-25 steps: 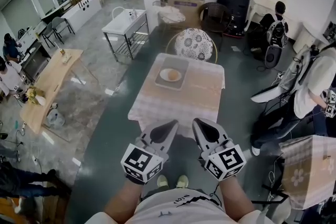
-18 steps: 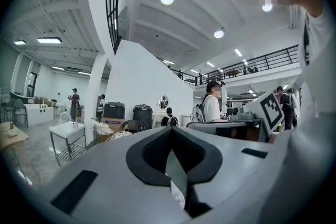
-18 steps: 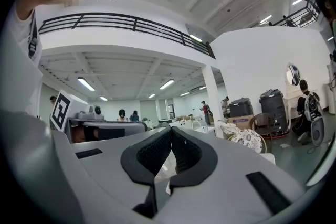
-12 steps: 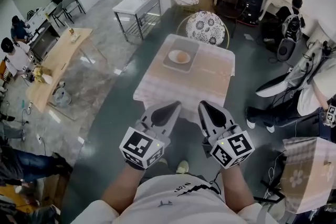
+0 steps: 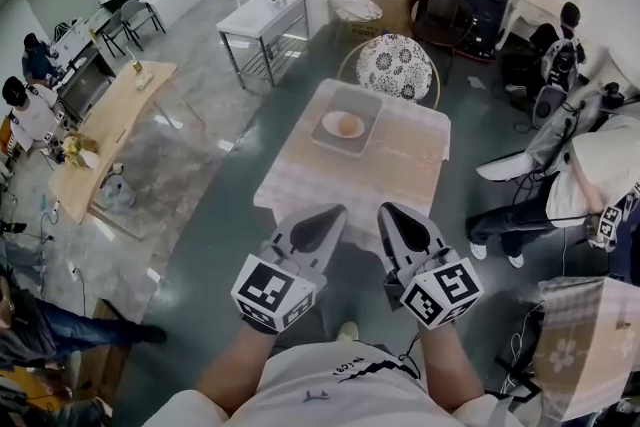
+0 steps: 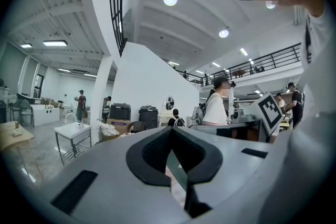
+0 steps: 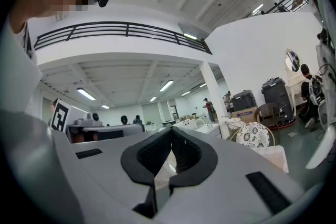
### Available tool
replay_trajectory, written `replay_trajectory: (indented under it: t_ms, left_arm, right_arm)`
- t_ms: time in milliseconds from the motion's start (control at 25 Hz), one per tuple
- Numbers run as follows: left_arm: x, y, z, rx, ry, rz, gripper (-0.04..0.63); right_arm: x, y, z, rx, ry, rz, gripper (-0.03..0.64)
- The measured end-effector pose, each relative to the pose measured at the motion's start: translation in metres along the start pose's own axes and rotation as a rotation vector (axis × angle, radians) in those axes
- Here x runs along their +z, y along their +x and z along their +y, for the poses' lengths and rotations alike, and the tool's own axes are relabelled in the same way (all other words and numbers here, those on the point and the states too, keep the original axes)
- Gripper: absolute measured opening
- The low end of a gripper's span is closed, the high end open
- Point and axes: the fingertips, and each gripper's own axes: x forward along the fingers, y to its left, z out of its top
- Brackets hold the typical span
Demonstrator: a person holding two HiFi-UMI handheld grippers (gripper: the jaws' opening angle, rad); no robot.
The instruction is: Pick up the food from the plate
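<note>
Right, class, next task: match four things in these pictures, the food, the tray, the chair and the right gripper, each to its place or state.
Column one
1. food
2. tray
3. chair
4. right gripper

Column two
A. shut, with nothing between the jaws
B. on the plate
C. beyond the far edge of the table
D. on the far half of the table, under the plate

Pairs: 1-B, 2-D, 3-C, 4-A
</note>
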Motion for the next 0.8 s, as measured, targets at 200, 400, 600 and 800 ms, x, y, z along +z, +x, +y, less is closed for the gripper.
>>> replay_trajectory:
  t_ms: [200, 400, 600, 800]
  left_arm:
    - [-0.005, 0.021, 0.032, -0.002, -0.003, -0.002, 0.006]
    - [-0.011, 0.05, 0.085, -0.018, -0.006, 0.003, 0.006]
    - [-0.017, 0.086, 0.143, -0.043, -0.006, 0.014, 0.006]
    - [-0.027, 0.118, 0.194, -0.083, -0.015, 0.027, 0.006]
  right_arm:
    - [-0.006, 0.032, -0.018, -0.017, 0.007, 0.012, 0.015]
    - [-0.014, 0.086, -0.039, -0.044, 0.015, 0.03, 0.015]
    - [-0.024, 0.144, -0.066, -0.083, 0.04, 0.06, 0.015]
    - [-0.032, 0.197, -0.093, -0.136, 0.089, 0.064, 0.015]
